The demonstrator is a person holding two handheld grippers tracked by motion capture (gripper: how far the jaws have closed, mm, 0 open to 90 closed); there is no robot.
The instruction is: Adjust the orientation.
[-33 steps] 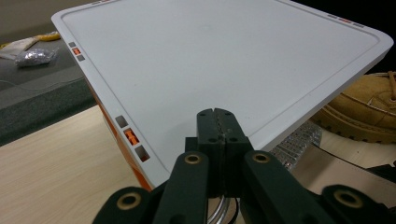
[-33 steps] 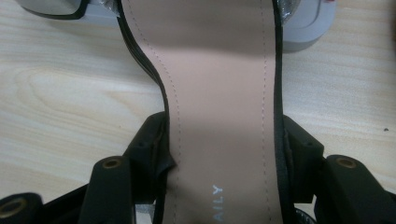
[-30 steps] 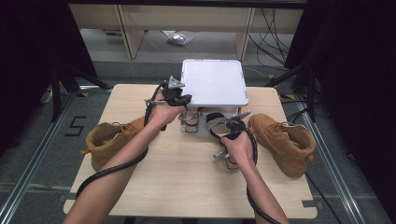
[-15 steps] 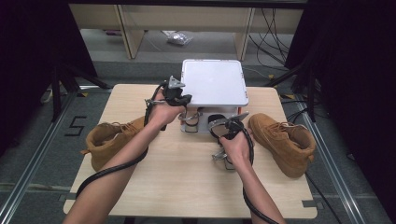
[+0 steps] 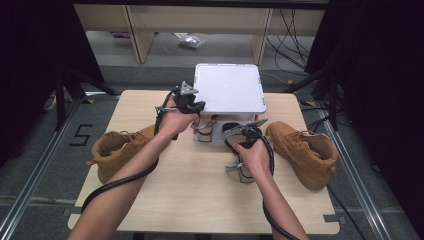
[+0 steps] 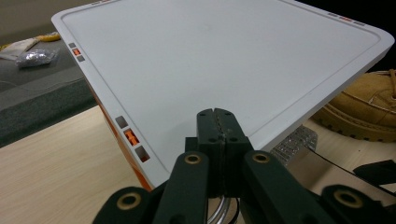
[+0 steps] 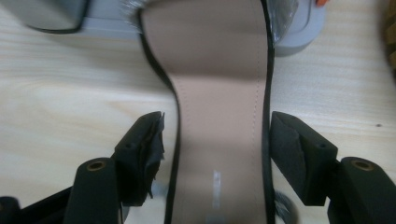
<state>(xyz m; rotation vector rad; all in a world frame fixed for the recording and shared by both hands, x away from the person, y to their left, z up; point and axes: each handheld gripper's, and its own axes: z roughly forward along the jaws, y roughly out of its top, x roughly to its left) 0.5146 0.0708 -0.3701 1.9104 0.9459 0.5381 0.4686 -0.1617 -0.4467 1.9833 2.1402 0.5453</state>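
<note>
A white box (image 5: 229, 89) with a flat lid (image 6: 210, 60) stands at the table's far middle. My left gripper (image 5: 194, 106) is at its near left corner, jaws shut (image 6: 218, 119) over the lid's edge with nothing seen between them. A black sandal with a beige insole (image 7: 219, 112) lies in front of the box. My right gripper (image 7: 217, 126) straddles its narrow waist. Its jaws have just been opening, and the fingers (image 7: 140, 149) stand off the sandal's sides. From above, the hand covers the right gripper (image 5: 244, 142).
A tan boot (image 5: 117, 150) lies at the left of the table (image 5: 200, 200) and another tan boot (image 5: 302, 150) at the right. A second sandal with a glittery strap (image 5: 205, 129) sits by the box's front. Shelving and cables are on the floor beyond.
The right hand has shifted slightly over the sandal. The left hand and the box have stayed where they were.
</note>
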